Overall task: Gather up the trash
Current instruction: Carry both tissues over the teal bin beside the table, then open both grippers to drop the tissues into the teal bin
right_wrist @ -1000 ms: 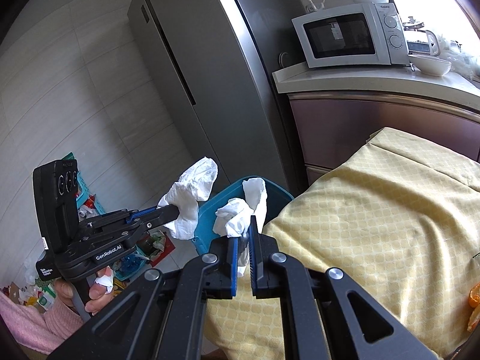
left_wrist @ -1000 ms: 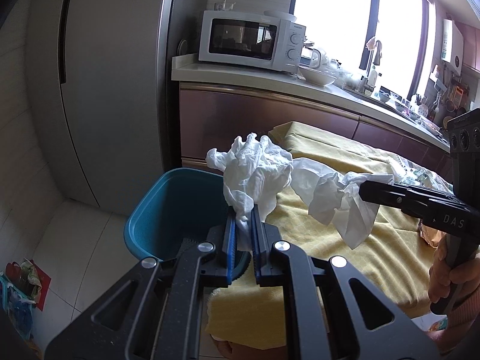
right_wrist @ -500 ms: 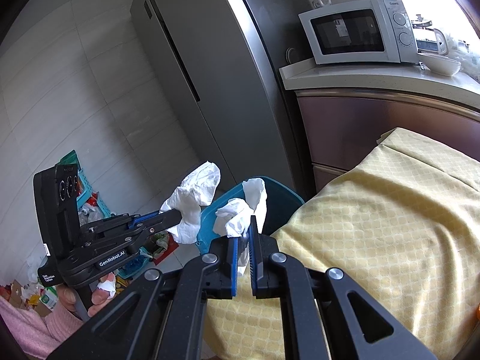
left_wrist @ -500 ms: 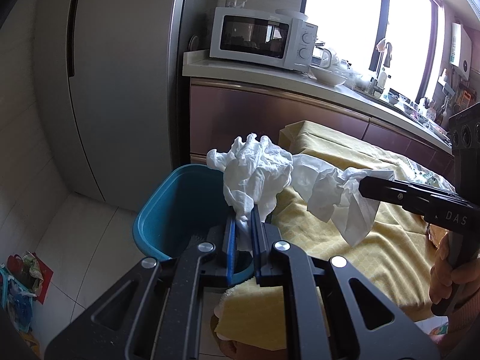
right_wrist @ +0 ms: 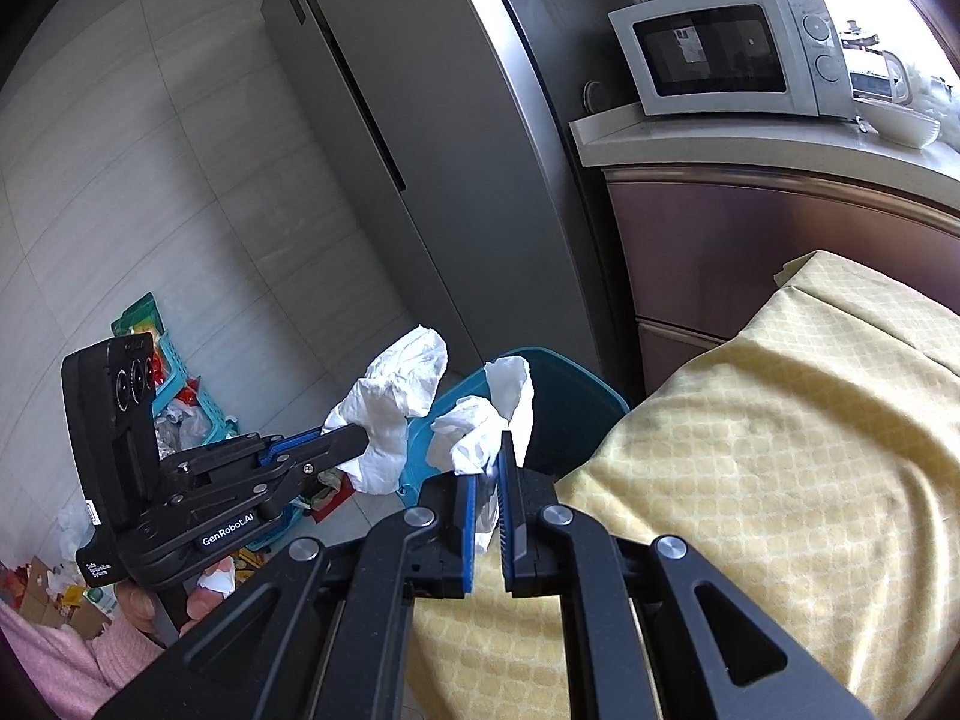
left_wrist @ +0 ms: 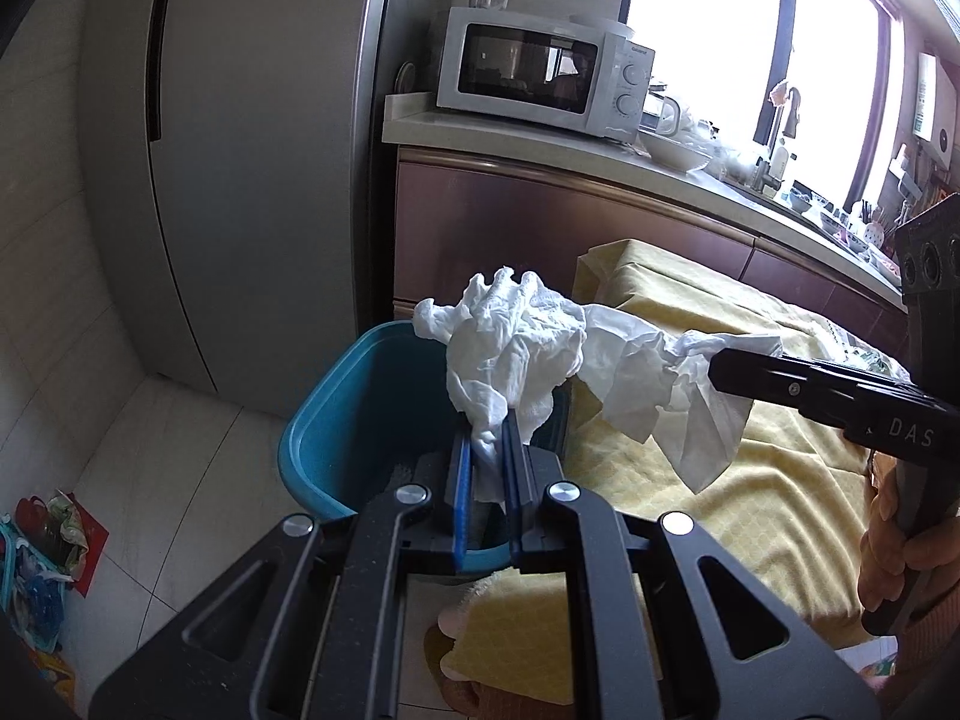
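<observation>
My left gripper [left_wrist: 487,427] is shut on a crumpled white tissue [left_wrist: 510,348], held just above the near rim of a teal bin [left_wrist: 324,426] on the floor. From the right, my right gripper [left_wrist: 717,367] reaches in, shut on a second white tissue [left_wrist: 660,387] that hangs over the edge of the yellow-clothed table [left_wrist: 756,492]. In the right wrist view, the right gripper [right_wrist: 487,468] pinches its tissue [right_wrist: 492,420] in front of the bin [right_wrist: 432,414]. The left gripper [right_wrist: 360,438] is to its left with its own tissue [right_wrist: 396,396].
A steel fridge [left_wrist: 252,168] stands behind the bin. Beside it is a brown cabinet [left_wrist: 540,222] whose counter carries a white microwave [left_wrist: 540,69]. Baskets and packaging [right_wrist: 180,396] clutter the floor on the left. A person's hand [left_wrist: 900,564] holds the right gripper's handle.
Both grippers keep their tissues pinched. The right gripper has drifted a little leftward off the table edge towards the bin. The left gripper has hardly moved.
</observation>
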`<state>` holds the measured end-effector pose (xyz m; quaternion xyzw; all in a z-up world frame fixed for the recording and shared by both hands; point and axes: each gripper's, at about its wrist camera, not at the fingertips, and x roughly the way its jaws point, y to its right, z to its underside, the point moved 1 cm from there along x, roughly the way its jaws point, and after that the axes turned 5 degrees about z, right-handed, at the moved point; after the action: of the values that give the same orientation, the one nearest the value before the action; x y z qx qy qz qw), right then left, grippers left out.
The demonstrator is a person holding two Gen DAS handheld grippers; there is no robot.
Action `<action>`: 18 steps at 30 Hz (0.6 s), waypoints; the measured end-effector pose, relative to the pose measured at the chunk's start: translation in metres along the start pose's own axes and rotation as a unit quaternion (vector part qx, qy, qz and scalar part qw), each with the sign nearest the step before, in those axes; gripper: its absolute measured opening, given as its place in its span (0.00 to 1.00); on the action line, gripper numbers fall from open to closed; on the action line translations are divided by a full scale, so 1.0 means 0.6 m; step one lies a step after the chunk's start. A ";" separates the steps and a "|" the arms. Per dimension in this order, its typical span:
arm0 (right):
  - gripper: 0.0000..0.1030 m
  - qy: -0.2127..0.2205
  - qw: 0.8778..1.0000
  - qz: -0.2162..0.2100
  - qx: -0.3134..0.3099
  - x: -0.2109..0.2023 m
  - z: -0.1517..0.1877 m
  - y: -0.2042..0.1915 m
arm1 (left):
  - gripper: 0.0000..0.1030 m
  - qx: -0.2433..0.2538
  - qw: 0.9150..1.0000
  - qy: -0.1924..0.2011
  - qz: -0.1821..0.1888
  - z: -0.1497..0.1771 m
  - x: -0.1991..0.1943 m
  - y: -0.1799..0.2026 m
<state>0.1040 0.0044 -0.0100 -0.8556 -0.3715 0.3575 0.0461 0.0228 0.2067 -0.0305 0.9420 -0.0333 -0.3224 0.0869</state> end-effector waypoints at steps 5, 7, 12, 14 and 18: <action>0.05 -0.006 1.000 -0.002 0.002 0.012 -0.006 -0.002 | 0.09 -0.005 1.000 -0.003 -0.005 -0.002 0.008 -0.007; 0.05 -0.009 1.000 -0.002 0.002 0.019 -0.010 -0.002 | 0.09 -0.006 1.000 -0.005 -0.006 -0.002 0.012 -0.008; 0.05 -0.020 1.000 -0.002 0.001 0.040 -0.016 -0.004 | 0.10 -0.010 1.000 -0.009 -0.012 -0.002 0.023 -0.015; 0.05 -0.024 1.000 -0.001 0.001 0.050 -0.018 -0.006 | 0.10 -0.010 1.000 -0.010 -0.019 0.000 0.028 -0.017; 0.05 -0.034 0.999 0.002 0.001 0.069 -0.022 -0.009 | 0.10 -0.012 0.999 -0.015 -0.026 0.001 0.038 -0.023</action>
<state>0.1286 0.0384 -0.0226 -0.8436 -0.3705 0.3872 0.0333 0.0408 0.2174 -0.0473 0.9365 -0.0064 -0.3389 0.0897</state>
